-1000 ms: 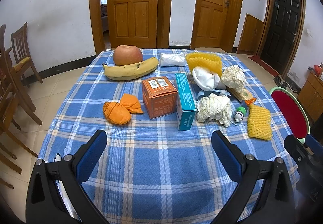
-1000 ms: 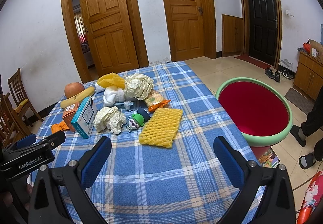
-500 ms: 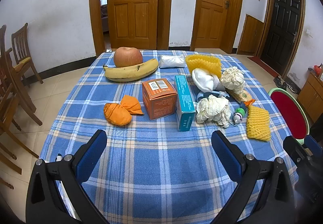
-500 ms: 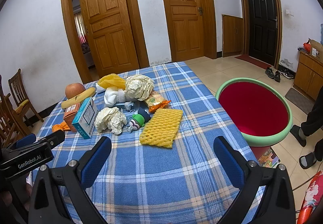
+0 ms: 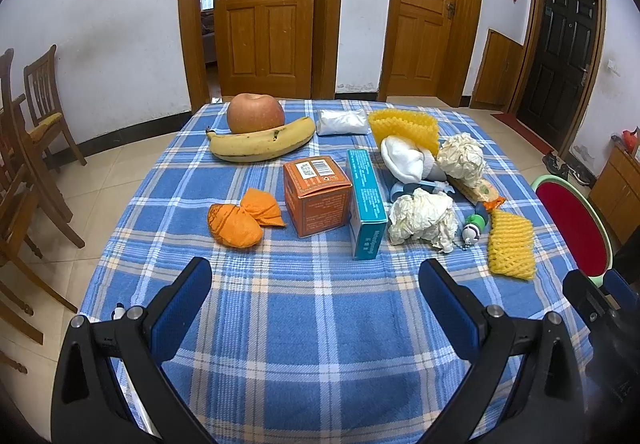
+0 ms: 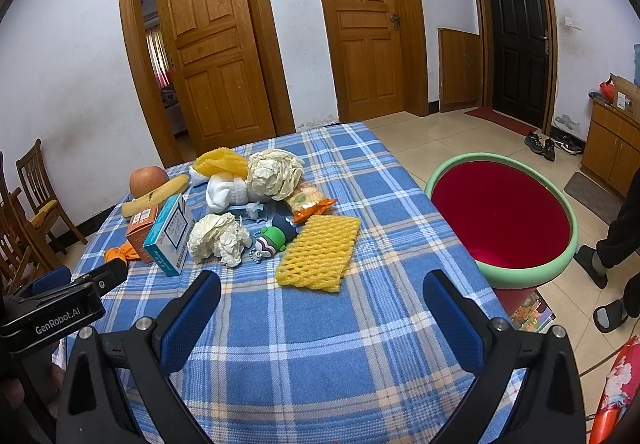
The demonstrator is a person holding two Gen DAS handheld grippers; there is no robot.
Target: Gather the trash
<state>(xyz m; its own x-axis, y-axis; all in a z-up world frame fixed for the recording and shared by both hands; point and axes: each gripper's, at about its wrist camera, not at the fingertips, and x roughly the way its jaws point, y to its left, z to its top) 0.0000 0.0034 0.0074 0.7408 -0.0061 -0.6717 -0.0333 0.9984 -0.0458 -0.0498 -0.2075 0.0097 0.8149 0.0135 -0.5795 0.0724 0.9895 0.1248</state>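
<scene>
Blue plaid cloth covers the table (image 5: 312, 324). Left tool (image 5: 316, 284) hovers spread wide and empty, the crumpled paper (image 5: 422, 220) ahead, right of centre. Right tool (image 6: 320, 294) gapes too, yellow foam net (image 6: 320, 254) just ahead, red basin (image 6: 504, 216) rightward.
</scene>
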